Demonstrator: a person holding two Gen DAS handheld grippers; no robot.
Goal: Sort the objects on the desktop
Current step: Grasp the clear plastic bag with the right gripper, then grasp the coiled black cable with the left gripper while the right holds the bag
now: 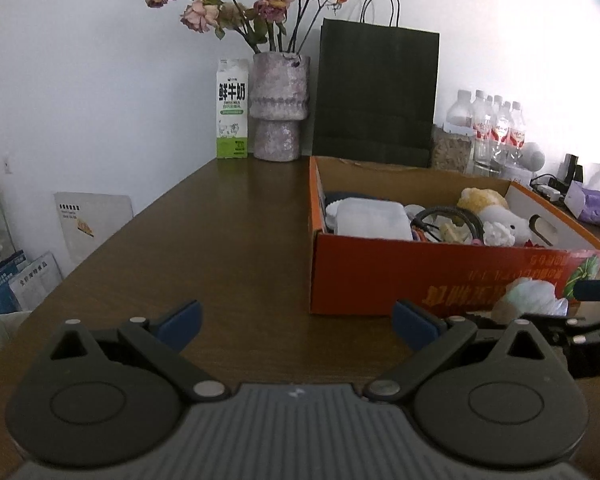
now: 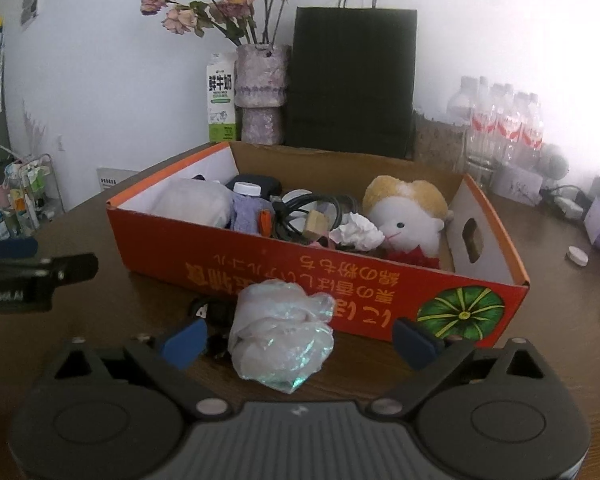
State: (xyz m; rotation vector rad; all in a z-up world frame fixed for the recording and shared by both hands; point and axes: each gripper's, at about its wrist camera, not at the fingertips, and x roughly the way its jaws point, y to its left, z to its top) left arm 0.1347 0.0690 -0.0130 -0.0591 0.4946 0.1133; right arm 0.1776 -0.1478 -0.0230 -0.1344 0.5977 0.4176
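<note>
An orange cardboard box (image 2: pixel 284 268) sits on the brown table and holds a plush toy (image 2: pixel 404 216), crumpled paper (image 2: pixel 358 232), cables, a bottle and cloth. It also shows in the left wrist view (image 1: pixel 420 276). A crumpled clear plastic bag (image 2: pixel 282 336) lies on the table in front of the box, between the wide-open jaws of my right gripper (image 2: pixel 298 340). A small black object (image 2: pixel 210 312) lies just left of the bag. My left gripper (image 1: pixel 296 326) is open and empty over bare table, left of the box. The bag also shows at the right of the left wrist view (image 1: pixel 532 296).
A milk carton (image 1: pixel 232 110), a vase of dried roses (image 1: pixel 278 108) and a black paper bag (image 1: pixel 376 92) stand at the back by the wall. Water bottles (image 2: pixel 500 124) stand back right. A small white cap (image 2: pixel 577 257) lies right of the box.
</note>
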